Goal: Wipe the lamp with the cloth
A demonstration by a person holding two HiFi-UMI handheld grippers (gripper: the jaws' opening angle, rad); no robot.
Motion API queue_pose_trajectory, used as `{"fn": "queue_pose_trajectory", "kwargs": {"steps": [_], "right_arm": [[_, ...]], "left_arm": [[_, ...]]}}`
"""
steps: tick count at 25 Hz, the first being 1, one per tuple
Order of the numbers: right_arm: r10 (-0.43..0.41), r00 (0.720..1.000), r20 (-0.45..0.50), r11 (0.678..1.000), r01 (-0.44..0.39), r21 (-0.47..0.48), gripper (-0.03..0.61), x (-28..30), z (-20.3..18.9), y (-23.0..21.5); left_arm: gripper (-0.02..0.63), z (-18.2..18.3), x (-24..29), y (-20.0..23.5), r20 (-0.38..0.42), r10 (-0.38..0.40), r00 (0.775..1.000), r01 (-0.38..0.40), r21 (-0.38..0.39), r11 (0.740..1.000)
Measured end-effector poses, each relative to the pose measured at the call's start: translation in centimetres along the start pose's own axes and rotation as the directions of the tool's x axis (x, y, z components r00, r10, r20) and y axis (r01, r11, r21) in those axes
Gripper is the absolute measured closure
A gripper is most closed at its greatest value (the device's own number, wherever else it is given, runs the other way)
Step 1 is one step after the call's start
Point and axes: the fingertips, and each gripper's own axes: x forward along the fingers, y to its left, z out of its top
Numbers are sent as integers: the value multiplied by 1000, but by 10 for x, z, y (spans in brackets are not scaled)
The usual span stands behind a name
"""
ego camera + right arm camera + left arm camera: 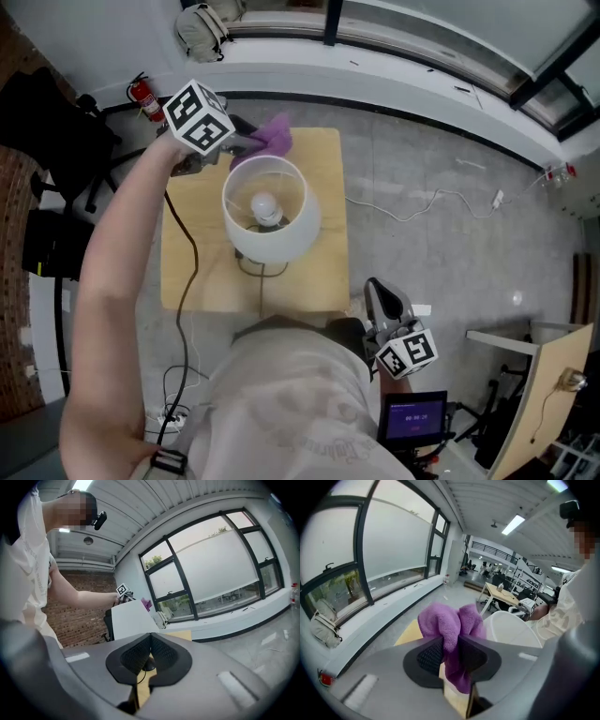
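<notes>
The left gripper, jaws pinching the purple cloth, is at the far rim of the upright lamp on the table, while the right gripper, jaws pressed together and empty, hangs well apart.

The cloth is purple, the lamp shade white, the table pale yellowish wood, and the cube on the grey left gripper carries black-and-white square markers.
</notes>
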Motion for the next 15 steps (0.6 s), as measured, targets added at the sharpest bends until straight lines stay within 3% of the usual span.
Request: {"fn": "queue_pose_trajectory", "kwargs": {"steps": [8, 12, 15], "right_arm": [[-66, 998, -11, 997, 67, 34, 563, -15, -3, -21], [-93, 995, -25, 994, 94, 48, 563, -23, -6, -30], [-103, 994, -36, 993, 105, 56, 563, -27, -10, -33]], "left_arm": [[526, -33, 57, 18, -115, -119, 986, 107, -110, 988], [526, -49, 78, 28, -163, -131, 978, 108, -143, 984], [526, -61, 92, 37, -175, -96, 980, 68, -158, 985]]}}
